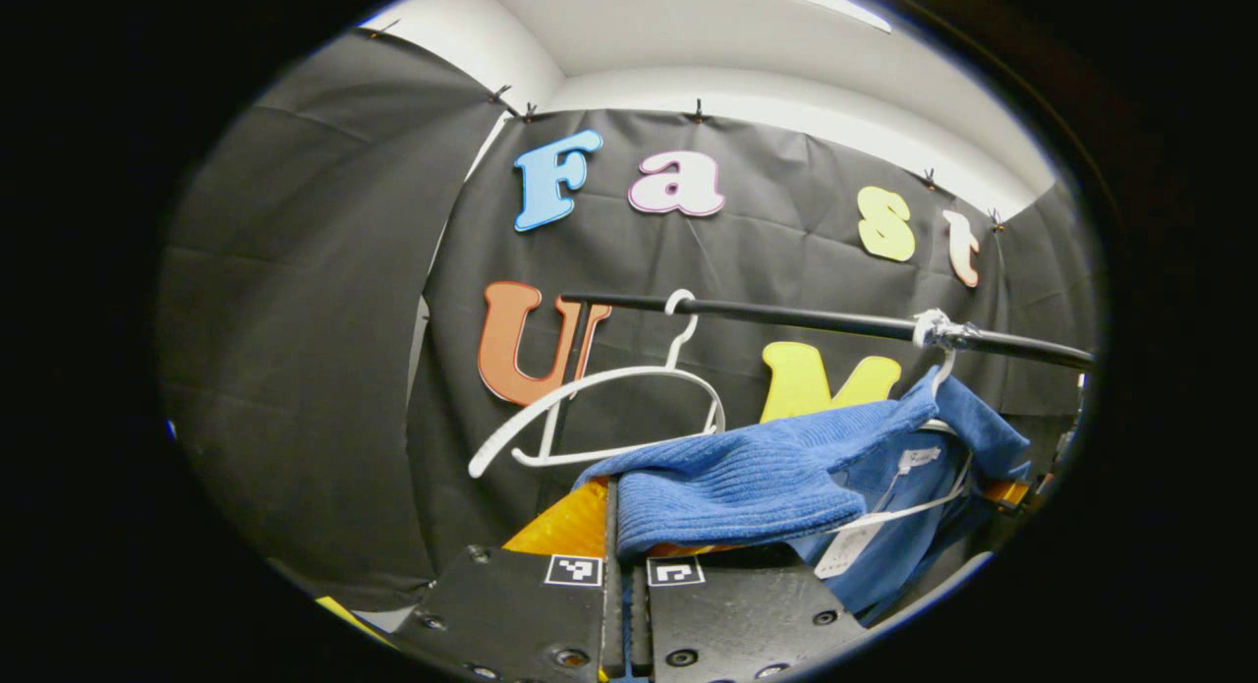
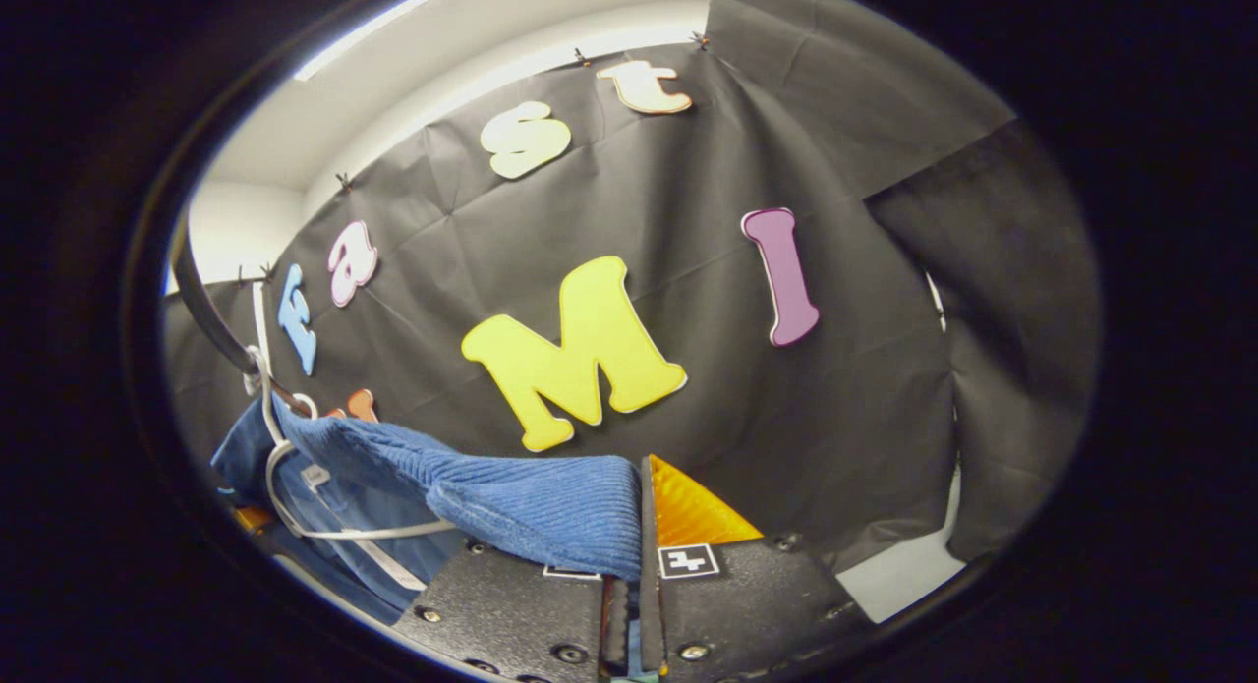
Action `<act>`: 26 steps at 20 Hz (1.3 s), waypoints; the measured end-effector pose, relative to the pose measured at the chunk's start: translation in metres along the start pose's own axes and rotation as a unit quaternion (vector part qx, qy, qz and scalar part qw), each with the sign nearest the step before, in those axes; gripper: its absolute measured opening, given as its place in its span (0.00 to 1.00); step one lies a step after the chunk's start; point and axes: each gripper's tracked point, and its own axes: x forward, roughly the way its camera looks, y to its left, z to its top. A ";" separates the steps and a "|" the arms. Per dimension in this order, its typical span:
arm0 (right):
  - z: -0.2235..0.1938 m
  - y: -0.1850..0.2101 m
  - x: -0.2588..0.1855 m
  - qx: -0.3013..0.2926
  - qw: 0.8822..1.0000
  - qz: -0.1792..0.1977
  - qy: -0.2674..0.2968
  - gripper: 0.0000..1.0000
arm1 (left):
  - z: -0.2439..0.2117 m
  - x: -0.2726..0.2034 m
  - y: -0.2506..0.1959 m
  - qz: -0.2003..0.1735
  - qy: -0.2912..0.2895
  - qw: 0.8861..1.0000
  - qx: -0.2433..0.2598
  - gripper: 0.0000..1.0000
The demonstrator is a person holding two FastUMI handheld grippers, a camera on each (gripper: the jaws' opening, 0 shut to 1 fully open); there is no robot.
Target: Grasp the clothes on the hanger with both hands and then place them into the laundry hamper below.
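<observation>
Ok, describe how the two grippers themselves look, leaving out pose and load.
The left gripper has black plates fastened with round screws, orange finger pieces, and a small black-and-white square marker on each side of the jaws. The right gripper is built alike: black screwed plates, an orange finger piece, and a square marker.

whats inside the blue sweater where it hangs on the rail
A white hanger sits inside the blue sweater, its hook over the black rail. Its lower loop, a neck label and a hang tag show through the collar. The hanger's shoulders are covered by fabric.
</observation>
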 end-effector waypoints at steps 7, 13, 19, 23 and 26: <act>0.002 0.001 0.025 0.022 0.999 0.020 0.014 0.08 | 0.017 0.013 0.009 -0.013 0.010 1.000 0.006 0.07; -0.001 0.006 0.041 0.034 0.998 0.040 0.033 0.08 | 0.017 0.028 0.029 0.000 0.030 0.999 0.022 0.03; -0.013 -0.001 0.062 0.036 0.996 0.037 0.068 0.09 | -0.002 0.051 0.042 -0.021 0.073 0.997 0.031 0.03; -0.041 -0.007 0.065 0.035 0.994 0.034 0.101 0.09 | -0.028 0.053 0.052 -0.017 0.104 0.994 0.039 0.03; -0.060 -0.015 0.067 0.036 0.992 0.024 0.123 0.09 | -0.051 0.049 0.060 -0.004 0.114 0.993 0.033 0.03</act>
